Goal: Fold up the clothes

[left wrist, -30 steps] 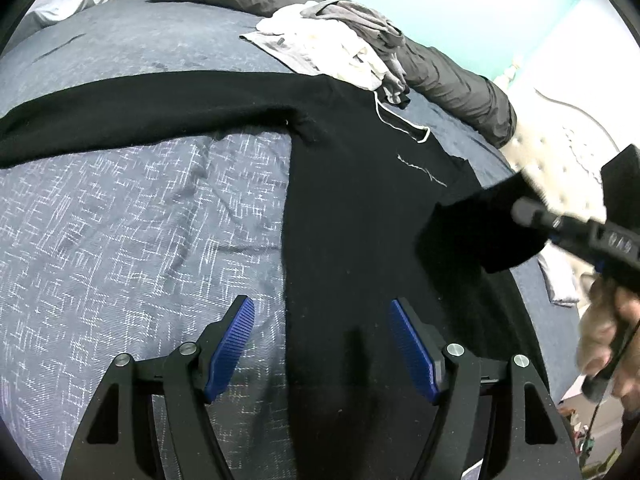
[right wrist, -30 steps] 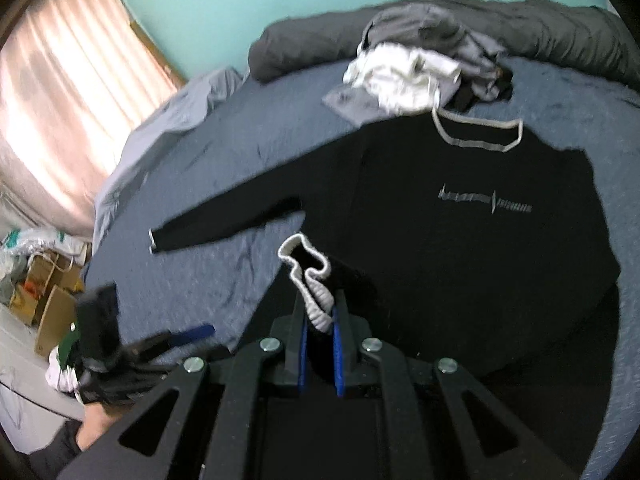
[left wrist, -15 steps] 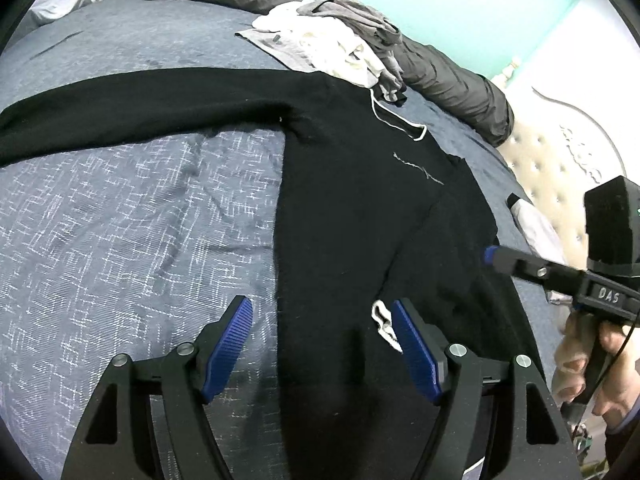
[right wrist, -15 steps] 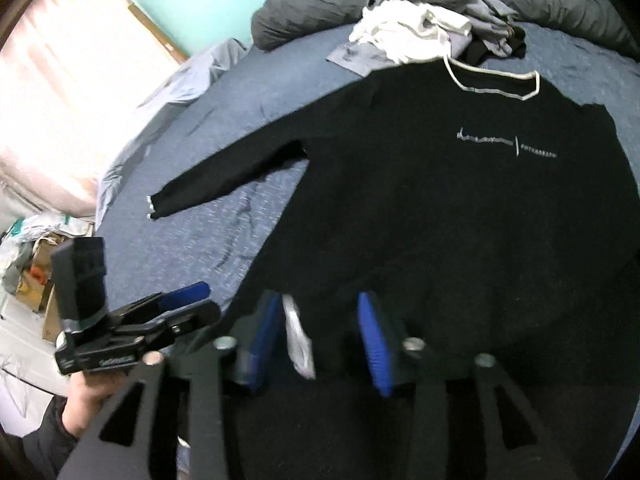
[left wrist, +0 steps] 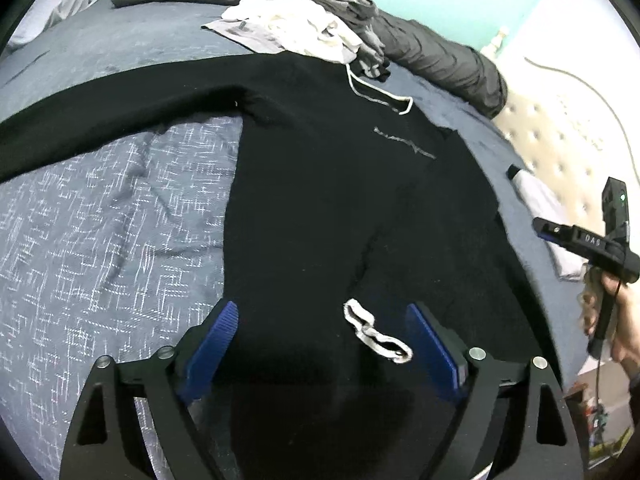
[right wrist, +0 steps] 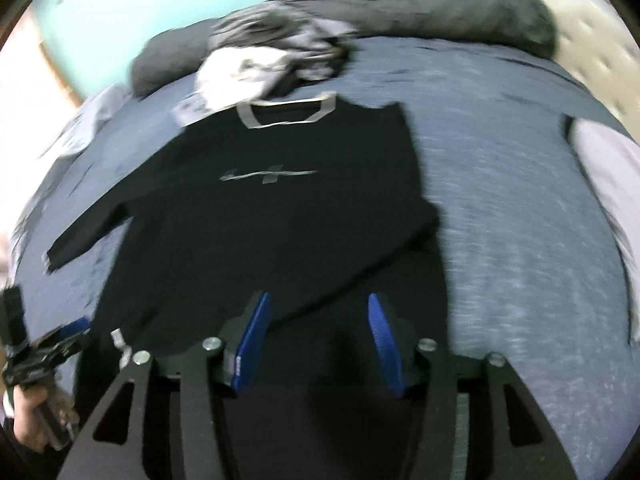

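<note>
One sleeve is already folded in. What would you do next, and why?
Probably take the left hand-held gripper, open with nothing between its fingers, to the other sleeve. That sleeve lies stretched out across the bed, while the folded one's cuff rests on the sweater.

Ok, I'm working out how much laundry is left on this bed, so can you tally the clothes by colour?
Black: 1, the long-sleeved sweater spread flat, one sleeve folded across its body.
White: 1, a crumpled garment in the pile by the sweater's collar.
Grey: at least 1, bunched clothing in that same pile; separate pieces cannot be told apart.
Total: 3 at least.
</note>
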`<action>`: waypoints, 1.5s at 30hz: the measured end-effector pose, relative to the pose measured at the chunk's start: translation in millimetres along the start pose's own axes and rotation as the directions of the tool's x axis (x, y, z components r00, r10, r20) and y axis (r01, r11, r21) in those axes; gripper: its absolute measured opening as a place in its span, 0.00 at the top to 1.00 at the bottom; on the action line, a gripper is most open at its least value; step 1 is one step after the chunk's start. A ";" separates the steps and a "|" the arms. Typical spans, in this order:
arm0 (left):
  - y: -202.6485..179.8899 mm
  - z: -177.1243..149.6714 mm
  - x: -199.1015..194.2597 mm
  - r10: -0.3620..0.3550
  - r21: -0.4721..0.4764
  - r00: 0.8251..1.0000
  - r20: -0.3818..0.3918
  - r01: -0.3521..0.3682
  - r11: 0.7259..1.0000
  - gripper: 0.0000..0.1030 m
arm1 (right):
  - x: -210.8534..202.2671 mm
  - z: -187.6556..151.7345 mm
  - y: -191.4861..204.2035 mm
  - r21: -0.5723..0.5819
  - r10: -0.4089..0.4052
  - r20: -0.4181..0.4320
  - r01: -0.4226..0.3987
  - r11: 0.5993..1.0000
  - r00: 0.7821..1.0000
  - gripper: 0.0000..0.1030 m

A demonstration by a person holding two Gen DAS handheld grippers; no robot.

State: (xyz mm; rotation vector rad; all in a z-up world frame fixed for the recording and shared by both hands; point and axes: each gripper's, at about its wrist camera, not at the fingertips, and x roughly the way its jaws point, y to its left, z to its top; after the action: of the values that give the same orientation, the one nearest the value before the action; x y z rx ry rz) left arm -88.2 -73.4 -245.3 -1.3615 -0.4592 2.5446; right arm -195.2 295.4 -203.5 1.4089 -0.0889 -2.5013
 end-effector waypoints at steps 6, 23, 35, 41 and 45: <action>-4.3 7.4 6.9 0.056 0.016 0.998 -0.003 -0.056 0.998 0.06 | 17.1 6.3 -52.0 0.069 -0.091 -0.028 0.093 0.993 0.995 0.45; -7.5 4.5 28.8 0.122 0.053 0.992 -0.041 -0.119 0.991 0.03 | 86.4 37.4 -84.3 -0.062 -0.200 -0.068 0.196 0.979 0.977 0.45; -7.4 1.1 32.6 0.138 0.060 0.989 -0.050 -0.135 0.989 0.02 | 107.8 45.6 -80.3 -0.116 -0.196 -0.015 0.193 0.974 0.981 0.53; -5.3 -1.4 37.3 0.144 0.053 0.987 -0.067 -0.141 0.989 0.02 | 106.9 47.7 -78.5 -0.111 -0.168 0.019 0.169 0.979 0.986 0.89; -5.0 -1.3 36.4 0.145 0.053 0.987 -0.068 -0.142 0.988 0.02 | 100.5 43.3 -79.5 -0.082 -0.193 0.052 0.197 0.977 0.980 0.91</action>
State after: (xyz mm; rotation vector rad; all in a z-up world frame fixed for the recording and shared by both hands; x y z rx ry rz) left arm -106.8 -56.4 -272.1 -1.5134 -0.2942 2.5904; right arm -297.4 342.2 -278.8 1.3887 0.1564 -2.6582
